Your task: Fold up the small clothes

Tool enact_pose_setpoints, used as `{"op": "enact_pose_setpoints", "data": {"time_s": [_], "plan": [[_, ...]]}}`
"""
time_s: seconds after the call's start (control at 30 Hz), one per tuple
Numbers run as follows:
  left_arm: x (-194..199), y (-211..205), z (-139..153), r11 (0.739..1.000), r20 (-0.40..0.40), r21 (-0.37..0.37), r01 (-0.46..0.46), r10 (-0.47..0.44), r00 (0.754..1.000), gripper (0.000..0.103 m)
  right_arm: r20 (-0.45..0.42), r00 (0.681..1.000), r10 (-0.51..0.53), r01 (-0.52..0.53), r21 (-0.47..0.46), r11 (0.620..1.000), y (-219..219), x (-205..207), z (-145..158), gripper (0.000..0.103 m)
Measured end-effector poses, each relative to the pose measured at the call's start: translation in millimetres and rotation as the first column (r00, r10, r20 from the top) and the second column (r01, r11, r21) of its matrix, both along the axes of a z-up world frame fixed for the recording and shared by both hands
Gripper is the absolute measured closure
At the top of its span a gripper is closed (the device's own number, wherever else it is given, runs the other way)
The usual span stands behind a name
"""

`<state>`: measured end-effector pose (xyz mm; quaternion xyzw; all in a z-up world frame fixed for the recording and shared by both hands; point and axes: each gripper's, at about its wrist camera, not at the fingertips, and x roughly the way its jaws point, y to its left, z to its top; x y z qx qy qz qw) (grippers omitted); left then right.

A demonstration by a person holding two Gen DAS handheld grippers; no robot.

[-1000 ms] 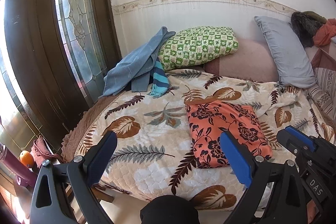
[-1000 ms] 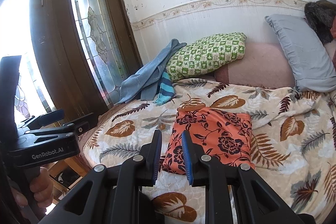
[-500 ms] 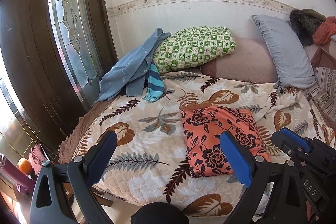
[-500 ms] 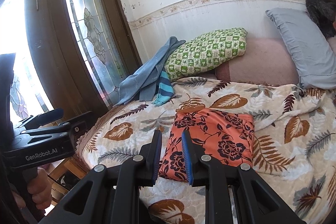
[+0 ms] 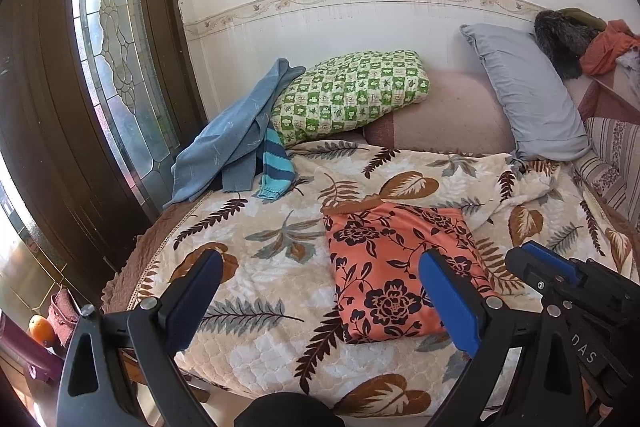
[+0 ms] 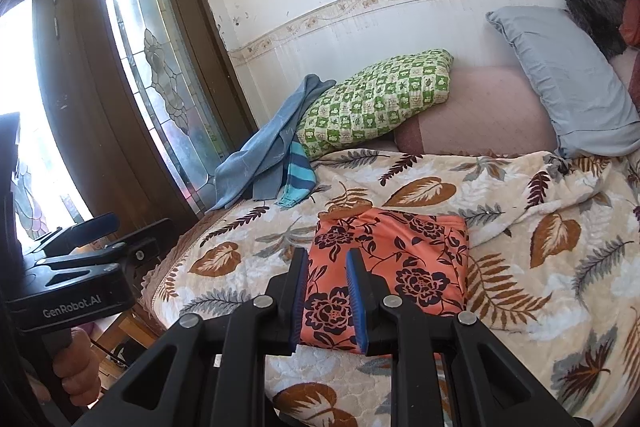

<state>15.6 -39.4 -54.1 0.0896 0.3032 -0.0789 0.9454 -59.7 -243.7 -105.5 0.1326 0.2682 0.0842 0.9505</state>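
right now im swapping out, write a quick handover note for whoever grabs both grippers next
Left gripper: open wide, holding nothing, above the near edge of the bed.
Right gripper: jaws narrowly apart, nothing between them, held in front of the orange floral garment.
That garment lies folded into a neat rectangle on the leaf-print blanket; that one looks done.
Left to do: the blue clothes heaped unfolded at the far left corner, beside the green checked pillow. A striped teal piece lies with them.
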Motion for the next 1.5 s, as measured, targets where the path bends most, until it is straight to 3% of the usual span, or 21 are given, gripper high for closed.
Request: {"op": "enact_pose_setpoints", "data": {"time_s": [1.5], "plan": [[10.4, 10.3, -16.8, 0.998, 0.008, -0.049, 0.044, -0.044, 0.999, 0.005, -0.021, 1.000, -0.013, 0.012, -0.064, 0.998, 18.4, 10.2, -3.7, 0.081]]}}
